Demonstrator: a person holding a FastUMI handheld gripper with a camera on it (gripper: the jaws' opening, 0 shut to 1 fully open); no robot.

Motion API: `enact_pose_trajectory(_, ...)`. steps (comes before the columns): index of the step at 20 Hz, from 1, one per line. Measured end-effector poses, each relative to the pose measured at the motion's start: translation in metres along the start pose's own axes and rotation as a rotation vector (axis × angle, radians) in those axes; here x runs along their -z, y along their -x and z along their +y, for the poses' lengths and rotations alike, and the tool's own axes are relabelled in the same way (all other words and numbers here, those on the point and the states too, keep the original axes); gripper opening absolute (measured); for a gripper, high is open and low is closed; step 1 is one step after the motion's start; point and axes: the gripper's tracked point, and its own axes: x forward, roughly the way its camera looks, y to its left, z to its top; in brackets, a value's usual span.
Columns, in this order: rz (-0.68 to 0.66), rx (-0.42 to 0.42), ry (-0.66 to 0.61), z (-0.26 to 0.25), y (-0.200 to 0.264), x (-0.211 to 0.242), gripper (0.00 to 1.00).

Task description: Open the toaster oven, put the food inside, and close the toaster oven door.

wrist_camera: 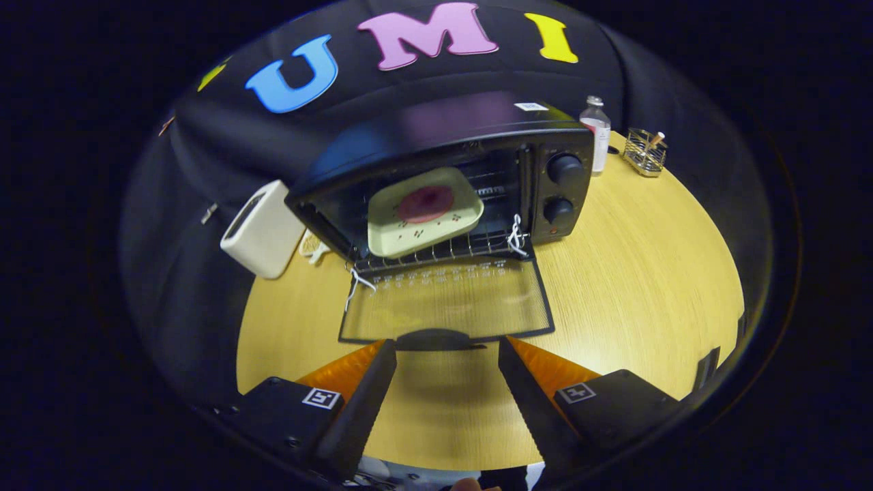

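**Closing the door: handle first, then a smooth lift**

Fingers spread wide, nothing between them; gripper point(447, 348) poised just short of the handle point(436, 339) on the front edge of the dropped door point(447, 300). Only bare tabletop point(627, 273) in the gap. Handle sits level with the fingertips and roughly centred between them, so little sideways correction looks needed.

Beyond the handle, glass door lying flat on the wood, hinged at the mouth of the toaster oven point(450, 184). White strings point(516, 235) tied at both hinge corners. Inside, on the wire rack point(436, 252), a pale tray point(423, 221) carrying a round reddish piece of food point(426, 203), tilted a little and apparently resting fully within the cavity. Loading therefore judged done; closing is the step left.

Best approach, as a judgement: slide forward low, get under or around the handle, pinch squarely on its middle, then swing up along the hinge arc rather than pushing straight in. Worth keeping the strings clear of the seam, and checking the tray does not jut past the rack front before pressing home. Finish with a gentle push, not a slam, lest the light oven skid backward.

Off to the sides: a cream box point(262, 228) beside the oven, a bottle point(597, 133) and a wire holder point(644, 153) behind, all well apart from the door's path.
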Motion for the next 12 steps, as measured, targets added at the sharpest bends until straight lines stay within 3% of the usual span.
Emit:
enact_pose_trajectory(5, 0.120, 0.043, 0.083, -0.001, -0.026, 0.050, 0.99)
enact_pose_trajectory(12, 0.153, 0.127, 0.067, -0.004, -0.062, 0.055, 1.00)
